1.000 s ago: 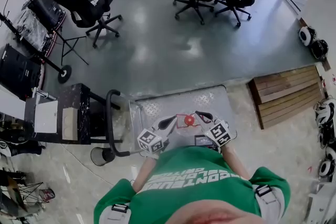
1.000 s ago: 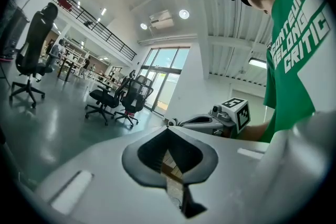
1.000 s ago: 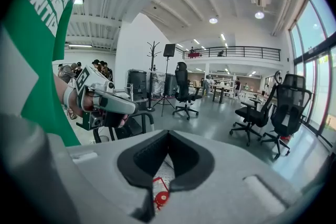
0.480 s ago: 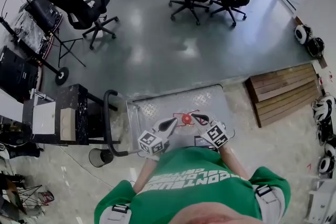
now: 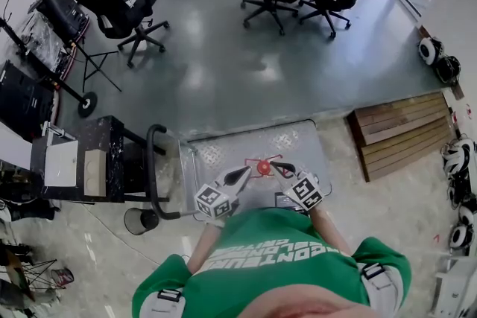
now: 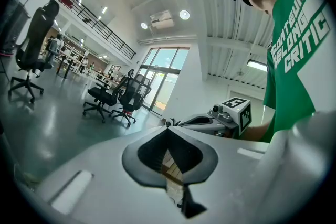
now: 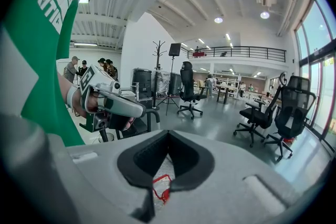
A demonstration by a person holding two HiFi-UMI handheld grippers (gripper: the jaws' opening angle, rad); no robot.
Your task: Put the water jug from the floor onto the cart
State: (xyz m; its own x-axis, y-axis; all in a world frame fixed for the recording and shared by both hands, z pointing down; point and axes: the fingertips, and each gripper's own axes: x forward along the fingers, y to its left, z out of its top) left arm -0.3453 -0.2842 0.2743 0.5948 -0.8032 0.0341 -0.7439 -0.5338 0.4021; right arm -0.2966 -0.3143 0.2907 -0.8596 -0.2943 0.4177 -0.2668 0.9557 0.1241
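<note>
Left gripper [image 5: 247, 170] and right gripper [image 5: 278, 164] stay, jaws together, beside the water jug [image 5: 263, 168].

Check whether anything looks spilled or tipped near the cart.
Nothing stands out. The water jug is cap-up over the cart, no puddle shows, and the left gripper and right gripper are shut beside it.

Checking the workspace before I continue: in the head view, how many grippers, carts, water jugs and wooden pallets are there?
Grippers: 2 (left gripper, right gripper)
Platform cart: 1
Water jug: 1
Wooden pallet: 1
Total: 5
</note>
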